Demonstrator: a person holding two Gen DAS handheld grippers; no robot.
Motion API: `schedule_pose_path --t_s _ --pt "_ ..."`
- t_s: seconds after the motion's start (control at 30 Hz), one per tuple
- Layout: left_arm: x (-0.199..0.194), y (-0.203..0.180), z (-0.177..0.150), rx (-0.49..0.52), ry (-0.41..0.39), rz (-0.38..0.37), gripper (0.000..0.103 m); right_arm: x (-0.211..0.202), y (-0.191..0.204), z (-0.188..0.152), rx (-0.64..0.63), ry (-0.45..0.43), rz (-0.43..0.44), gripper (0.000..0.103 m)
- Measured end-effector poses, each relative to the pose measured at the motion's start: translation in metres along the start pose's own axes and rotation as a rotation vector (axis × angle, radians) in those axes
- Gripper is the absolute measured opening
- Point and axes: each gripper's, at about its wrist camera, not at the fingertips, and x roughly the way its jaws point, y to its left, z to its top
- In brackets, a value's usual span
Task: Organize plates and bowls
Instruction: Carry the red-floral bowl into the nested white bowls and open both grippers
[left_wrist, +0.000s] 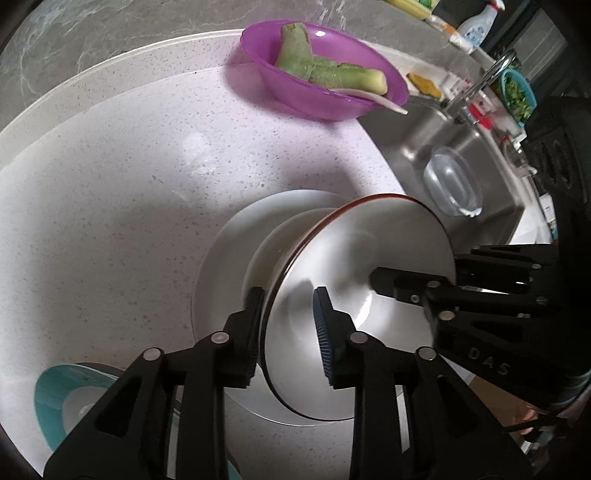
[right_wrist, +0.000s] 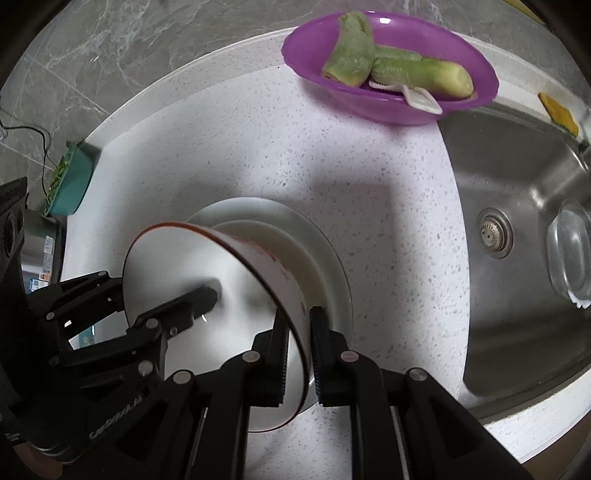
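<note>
A speckled white worktop (right_wrist: 258, 147) fills the middle of both views, with grey marbled wall (right_wrist: 110, 55) above it. At the upper right a purple basin (right_wrist: 391, 107) holds pale green peeled vegetable pieces (right_wrist: 421, 75) and a white peeler (right_wrist: 417, 99). On the right lies a steel sink (right_wrist: 517, 184) with a drain strainer (right_wrist: 493, 232) and a clear container (left_wrist: 452, 184). A spray bottle (left_wrist: 476, 27) stands at the top right of the left view.

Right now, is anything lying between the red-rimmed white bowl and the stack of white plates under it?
Nothing visible. The red-rimmed white bowl sits directly over the stack of white plates, whose bare surfaces carry no loose item. The purple plastic bowl of green vegetables stands apart, farther back on the speckled white counter.
</note>
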Motion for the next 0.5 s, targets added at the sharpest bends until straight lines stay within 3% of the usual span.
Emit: schedule_pose_path --t_s 0.07,0.2,0.37,0.43,0.5 --pt "-0.001 0.002 -0.002 -0.009 -0.012 -0.028 0.039 0.000 0.003 -0.001 -0.015 -0.009 -0.010 0.015" --pt "-0.005 0.004 -0.005 -0.028 -0.042 -0.065 0.048 -0.001 0.001 -0.002 0.001 -0.018 0.016 0.015" --pt "-0.007 0.012 -0.005 -0.075 -0.062 -0.134 0.058 -0.002 -0.015 -0.004 0.113 0.002 0.154 0.017" --pt "-0.012 0.015 -0.004 -0.090 -0.087 -0.157 0.060 -0.001 -0.015 -0.003 0.098 0.011 0.137 0.014" --pt "-0.020 0.015 -0.002 -0.090 -0.123 -0.163 0.071 -0.001 -0.011 -0.002 0.074 0.015 0.112 0.014"
